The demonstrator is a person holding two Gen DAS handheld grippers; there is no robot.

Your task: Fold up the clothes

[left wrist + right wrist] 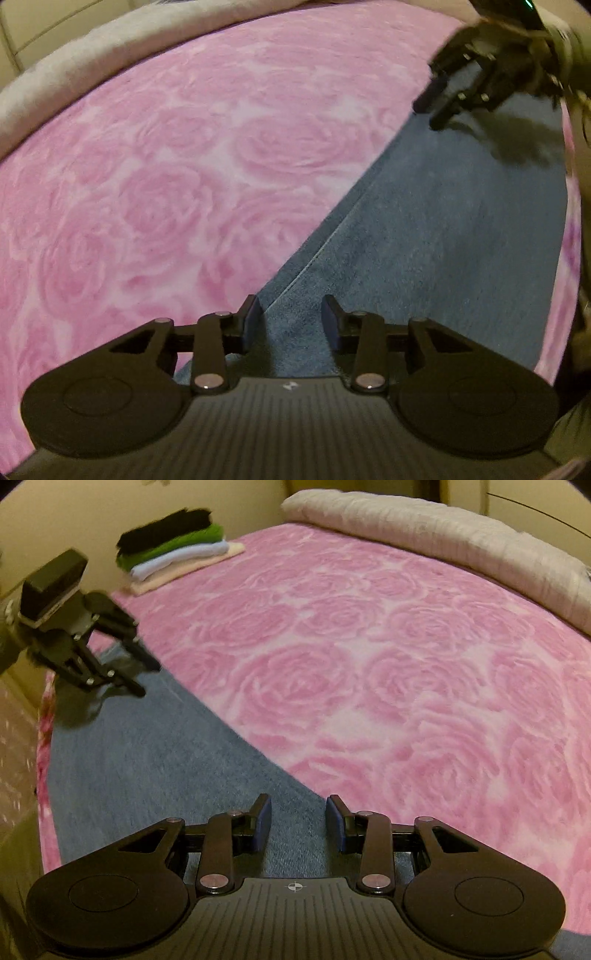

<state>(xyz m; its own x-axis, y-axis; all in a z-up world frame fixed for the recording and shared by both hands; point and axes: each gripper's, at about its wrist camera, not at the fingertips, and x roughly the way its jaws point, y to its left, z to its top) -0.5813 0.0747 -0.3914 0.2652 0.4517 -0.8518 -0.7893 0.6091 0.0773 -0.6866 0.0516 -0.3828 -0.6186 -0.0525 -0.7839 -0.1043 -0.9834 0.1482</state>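
Observation:
A blue denim garment (443, 229) lies flat on the pink rose-patterned bedcover (166, 166), with a long seam running along its left edge. My left gripper (291, 321) hovers low over the near end of that edge, jaws apart, only flat cloth showing in the gap. In the right wrist view the same denim (147, 768) fills the lower left. My right gripper (299, 823) stands open just above it, by the edge where it meets the bedcover (369, 664). Each gripper appears in the other's view: the right gripper (428, 115) at the top right, the left gripper (147, 679) at the upper left, both over the denim.
A stack of folded clothes (177, 546), black, green, pale blue and cream, sits at the far corner of the bed. A rolled grey blanket (443, 535) runs along the far side. The bed's edge drops off at the left (40, 738).

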